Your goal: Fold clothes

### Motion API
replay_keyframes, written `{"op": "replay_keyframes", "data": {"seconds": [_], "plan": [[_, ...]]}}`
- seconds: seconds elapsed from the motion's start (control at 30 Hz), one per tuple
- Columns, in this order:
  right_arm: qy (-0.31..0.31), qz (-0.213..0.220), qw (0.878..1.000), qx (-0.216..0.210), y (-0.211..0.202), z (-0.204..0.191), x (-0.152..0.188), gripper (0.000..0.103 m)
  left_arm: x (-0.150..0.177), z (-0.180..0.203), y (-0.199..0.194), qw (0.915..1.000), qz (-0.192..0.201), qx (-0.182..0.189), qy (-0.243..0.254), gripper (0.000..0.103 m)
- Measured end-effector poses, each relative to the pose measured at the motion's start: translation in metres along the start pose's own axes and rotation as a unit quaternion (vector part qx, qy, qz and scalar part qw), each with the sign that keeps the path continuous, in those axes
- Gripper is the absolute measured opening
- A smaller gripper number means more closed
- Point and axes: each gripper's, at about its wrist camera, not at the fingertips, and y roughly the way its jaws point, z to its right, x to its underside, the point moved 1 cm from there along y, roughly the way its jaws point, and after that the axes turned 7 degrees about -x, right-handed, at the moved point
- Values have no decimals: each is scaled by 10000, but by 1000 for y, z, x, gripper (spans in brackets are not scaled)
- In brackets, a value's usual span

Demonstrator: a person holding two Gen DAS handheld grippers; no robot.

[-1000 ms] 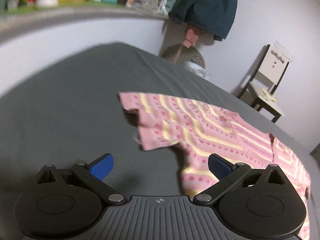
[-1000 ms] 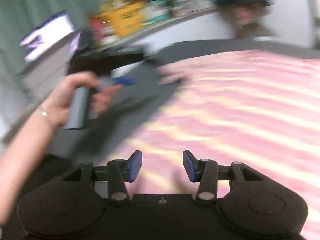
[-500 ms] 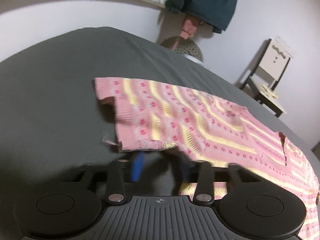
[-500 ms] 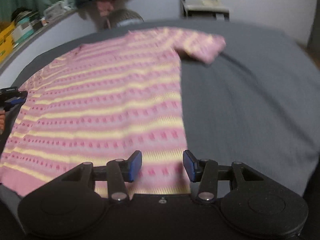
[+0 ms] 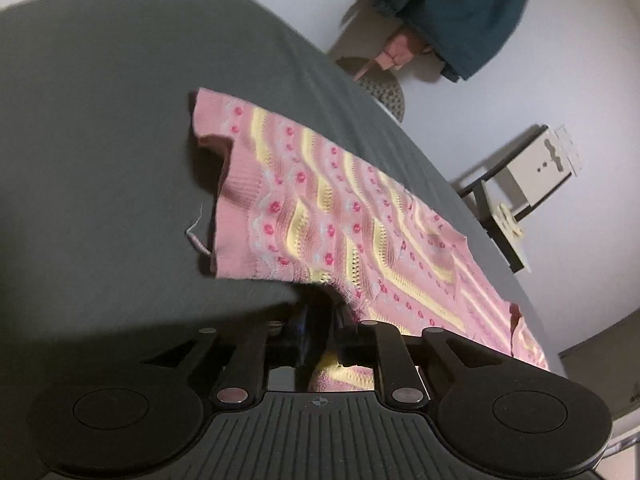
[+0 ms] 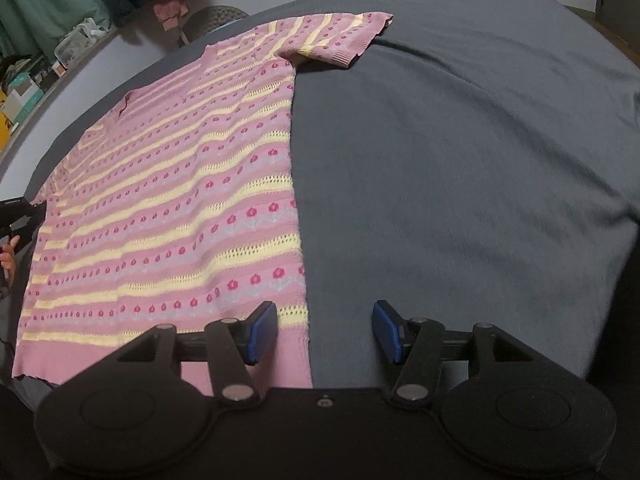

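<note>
A pink knitted top [image 6: 176,184] with yellow stripes and small red flowers lies spread flat on the grey-covered bench [image 6: 460,160], its body reaching away from both grippers. The left gripper [image 5: 320,330] has its jaws drawn nearly together on the edge of the top at the armpit, below the near sleeve [image 5: 256,184]; pink and yellow knit shows between them, and the cloth there is lifted off the grey cover, with a shadow beneath. A loose thread hangs from the sleeve's cuff corner, to the left of those jaws. The right gripper [image 6: 324,330] holds its jaws wide apart and empty over the top's bottom corner: the left blue pad sits above the hem, the right pad above bare grey cover, and the garment's side edge runs forward between them. The far sleeve [image 6: 340,38] lies flat, well ahead of these jaws.
</note>
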Motion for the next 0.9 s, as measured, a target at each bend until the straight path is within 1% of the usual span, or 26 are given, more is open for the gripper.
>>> {"op": "replay_keyframes", "data": {"seconds": [0.07, 0.1, 0.17, 0.2, 0.23, 0.27, 0.3, 0.33, 0.4, 0.47, 0.5, 0.53, 0.57, 0.6, 0.67, 0.7, 0.8, 0.87, 0.9], "plan": [[21, 9, 10000, -54, 1, 2, 1, 52, 1, 4, -2, 9999, -70, -94, 114, 17], [24, 16, 10000, -78, 2, 3, 1, 52, 2, 6, -3, 9997, -89, -139, 162, 22], [-6, 41, 9999, -109, 1, 3, 2, 53, 7, 4, -16, 9997, 99, -193, 122, 42], [-22, 54, 9999, -124, 1, 3, 2, 53, 9, 3, -23, 9995, 192, -220, 101, 64], [-33, 62, 9999, -145, 1, 3, 3, 53, 12, 2, -30, 9993, 286, -247, 81, 79], [-37, 61, 9998, -179, 2, 3, 3, 53, 14, 1, -36, 9989, 380, -274, 61, 83], [-41, 59, 9997, -212, 3, 3, 3, 53, 15, 0, -42, 9985, 466, -290, 41, 83], [-45, 58, 9997, -246, 4, 2, 4, 53, 12, -1, -43, 9986, 484, -219, 16, 83], [-76, 53, 9996, -278, 5, 1, 4, 53, 4, -5, -35, 9989, 381, -4, -281, 83], [-116, 46, 9995, -287, 5, 0, 4, 53, -2, -10, -22, 9980, 237, 127, -577, 82], [-127, 40, 9995, -281, 4, 0, 4, 53, -4, -11, -15, 9972, 166, 187, -709, 72], [-138, 35, 9995, -275, 4, 0, 4, 53, -4, -8, -7, 9971, 100, 211, -724, 57], [-143, 27, 9995, -265, 3, 0, 5, 53, -4, -4, 1, 9970, 36, 228, -735, 49], [-130, 13, 9996, -244, 1, 1, 5, 53, -3, 1, 8, 9973, -15, 193, -709, 39], [-91, -11, 9998, -189, -2, 3, 5, 53, 2, 11, 19, 9982, -46, 183, -567, 25], [-76, -26, 9998, -164, -3, 5, 5, 53, 4, 17, 22, 9990, 23, 115, -431, 12], [-60, -98, 9999, -126, -5, 7, 5, 53, 5, 34, 24, 9986, 389, -352, 95, 8], [-63, -182, 9996, -208, -2, 9, 5, 53, -2, 38, 24, 9956, 587, -681, 271, 7], [-73, -233, 9993, -293, -1, 8, 5, 51, -7, 40, 22, 9936, 691, -820, 347, 7]]}}
